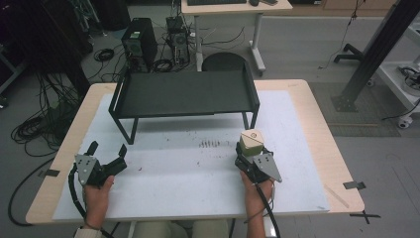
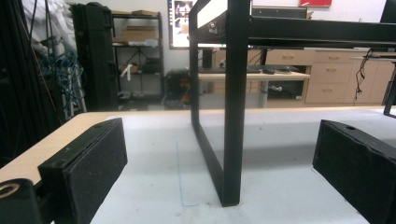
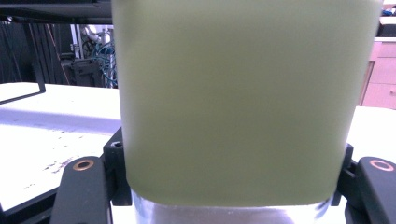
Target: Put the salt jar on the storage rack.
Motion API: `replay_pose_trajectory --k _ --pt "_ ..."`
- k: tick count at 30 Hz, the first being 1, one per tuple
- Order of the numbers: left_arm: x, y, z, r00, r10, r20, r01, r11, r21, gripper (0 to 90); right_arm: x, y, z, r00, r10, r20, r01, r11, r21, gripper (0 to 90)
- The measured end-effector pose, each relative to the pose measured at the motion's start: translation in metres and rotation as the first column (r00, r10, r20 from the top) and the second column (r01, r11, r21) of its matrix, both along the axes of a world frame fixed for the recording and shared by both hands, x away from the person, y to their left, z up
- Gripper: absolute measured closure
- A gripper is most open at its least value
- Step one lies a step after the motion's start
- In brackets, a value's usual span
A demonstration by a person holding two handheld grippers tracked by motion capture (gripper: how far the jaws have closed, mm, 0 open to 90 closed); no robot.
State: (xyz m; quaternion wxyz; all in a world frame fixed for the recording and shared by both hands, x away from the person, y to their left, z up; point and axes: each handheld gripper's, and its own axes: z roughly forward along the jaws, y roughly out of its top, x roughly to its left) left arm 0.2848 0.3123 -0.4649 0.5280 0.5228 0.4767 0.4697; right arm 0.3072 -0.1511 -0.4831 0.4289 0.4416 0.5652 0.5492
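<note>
- At the near edge of the table (image 1: 317, 148), the person's two hands come in from the bottom of the high view, each holding a gripper, both resting on the white mat (image 1: 198, 173) that covers most of the tabletop.
- The right gripper (image 1: 246, 151) is pinching a pale green box (image 1: 251, 143) (light lid with a round mark on top), its jaws pressed against the box's two sides; in the right gripper view the box (image 3: 233, 102) stands upright between the jaws, close before the camera.
- The box sits at the right of the mat, just ahead of the right hand (image 1: 256, 186), and in front of the right end of the black rack (image 1: 183, 94).
- The left gripper (image 1: 107, 151) has its jaws spread wide with nothing between them; in the left gripper view its black foam pads (image 2: 95, 168) stand well apart over the bare mat.
- Between those pads, farther off, rises a black leg (image 2: 232, 116) of the rack (its foot on the mat).
- Further out, the rack spans the middle of the table, a shallow tray on legs.
- Beyond the table, on the floor, lie cables and a computer tower (image 1: 139, 44); a second desk (image 1: 233, 10) stands behind.
</note>
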Motion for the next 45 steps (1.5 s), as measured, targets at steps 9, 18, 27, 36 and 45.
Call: replay_pose_trajectory --k 9,18,27,36,45 --pt "0.0 0.0 0.0 1.0 0.0 -0.001 0.0 1.0 0.0 3.4 0.0 -0.006 0.002 0.9998 0.015 -0.01 -0.015 0.998 0.055 30.3" --pt "0.0 0.0 0.0 1.0 0.001 -0.001 -0.001 1.0 0.0 3.5 -0.004 -0.016 0.014 0.9993 0.037 0.008 -0.037 0.997 0.07 30.3" --pt "0.0 0.0 0.0 1.0 0.001 -0.001 -0.001 1.0 0.001 3.5 -0.01 -0.024 0.032 0.9975 0.069 0.014 -0.07 0.996 0.049 30.3" --pt "0.0 0.0 0.0 1.0 0.001 -0.001 -0.001 1.0 0.0 3.7 -0.015 -0.026 0.051 0.9935 0.112 0.02 -0.113 0.993 0.037 30.3" --pt "0.0 0.0 0.0 1.0 0.001 -0.001 -0.001 1.0 0.0 3.7 -0.02 -0.028 0.083 0.985 0.164 0.053 -0.167 0.984 0.058 30.2"
